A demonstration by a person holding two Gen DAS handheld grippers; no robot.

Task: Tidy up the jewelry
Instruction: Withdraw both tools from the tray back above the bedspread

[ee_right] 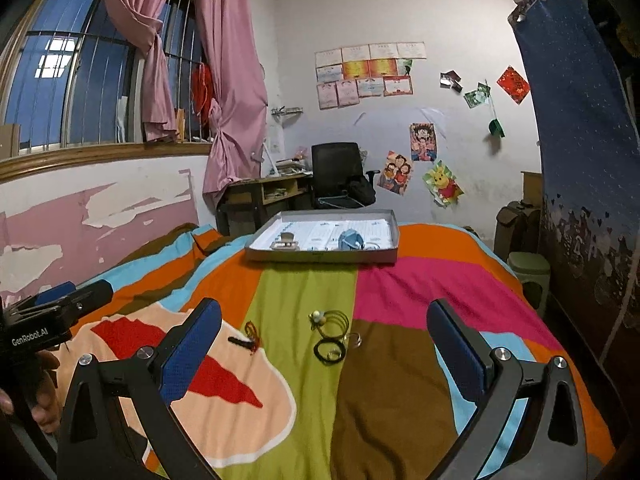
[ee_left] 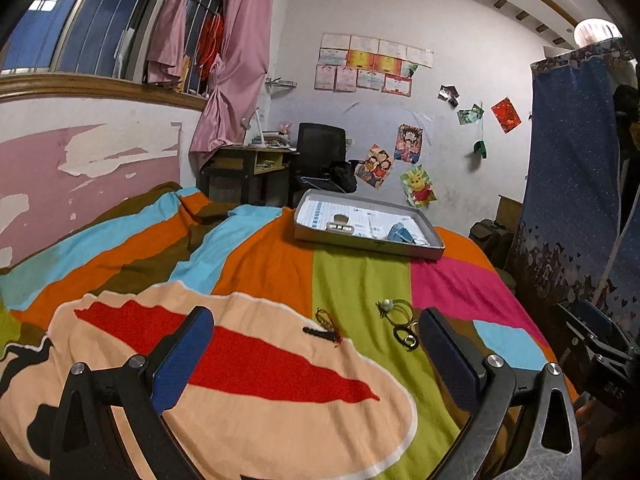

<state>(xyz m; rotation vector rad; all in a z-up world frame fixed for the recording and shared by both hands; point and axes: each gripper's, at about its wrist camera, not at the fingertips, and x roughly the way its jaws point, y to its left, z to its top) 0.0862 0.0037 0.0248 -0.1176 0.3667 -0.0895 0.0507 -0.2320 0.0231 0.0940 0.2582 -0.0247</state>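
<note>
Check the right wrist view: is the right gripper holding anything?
No. The right gripper is open and empty, with the hair ties lying loose on the blanket ahead.

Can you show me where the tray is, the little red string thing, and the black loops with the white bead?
tray (ee_right: 320, 257): right wrist view, on its front wall.
red string thing (ee_right: 249, 340): right wrist view, on its middle, where black meets red.
black loops (ee_right: 333, 325): right wrist view, on the wire coils beside the bead.

- Bedspread (ee_right: 380, 288): bold patches of orange, lime green, magenta, brown, sky blue, peach and red.
- Tray (ee_right: 320, 257): grey.
- Curtains (ee_right: 232, 80): pink.
- Tongs' pads (ee_right: 192, 356): blue.
</note>
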